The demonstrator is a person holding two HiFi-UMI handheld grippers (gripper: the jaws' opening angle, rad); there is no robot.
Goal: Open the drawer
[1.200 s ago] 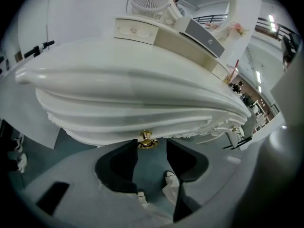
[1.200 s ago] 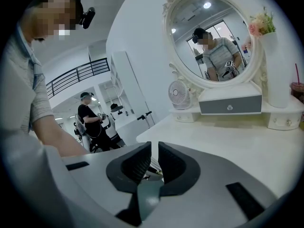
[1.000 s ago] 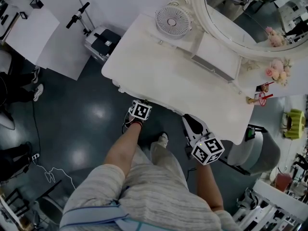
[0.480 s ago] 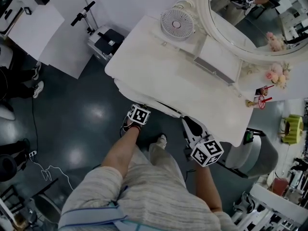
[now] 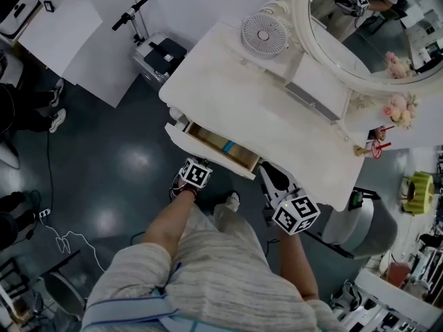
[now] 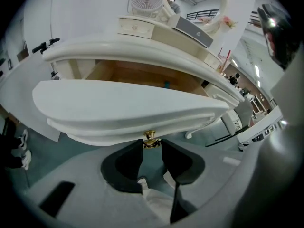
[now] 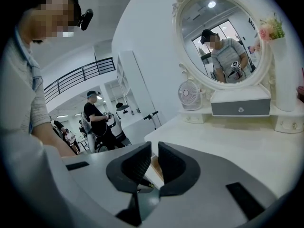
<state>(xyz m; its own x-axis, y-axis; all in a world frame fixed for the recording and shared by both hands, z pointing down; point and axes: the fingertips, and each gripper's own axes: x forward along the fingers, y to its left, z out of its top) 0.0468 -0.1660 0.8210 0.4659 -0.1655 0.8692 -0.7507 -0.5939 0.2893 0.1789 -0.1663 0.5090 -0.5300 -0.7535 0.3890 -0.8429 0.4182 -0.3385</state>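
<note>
The white dressing table (image 5: 228, 88) has its front drawer (image 5: 205, 149) pulled partway out, so the wooden inside shows. In the left gripper view the drawer's curved white front (image 6: 123, 103) fills the middle, with a small gold knob (image 6: 150, 137) under its lower edge. My left gripper (image 6: 151, 144) is shut on that knob, one black pad on each side. In the head view the left gripper (image 5: 199, 163) sits just below the drawer front. My right gripper (image 5: 268, 173) hovers near the table's front edge, to the right of the drawer. Its jaws (image 7: 155, 148) stand a narrow gap apart with nothing between them.
On the table's back stand a small fan (image 5: 264, 33), an oval mirror (image 5: 367, 40), a little grey-fronted drawer box (image 5: 315, 88) and pink flowers (image 5: 398, 106). A grey chair (image 5: 367, 227) is at the right. My legs are below the drawer. People (image 7: 97, 120) stand far off.
The drawer has slid out from shut to partly open. My left gripper came back toward my body with the knob in it. The right gripper stayed about where it was.
</note>
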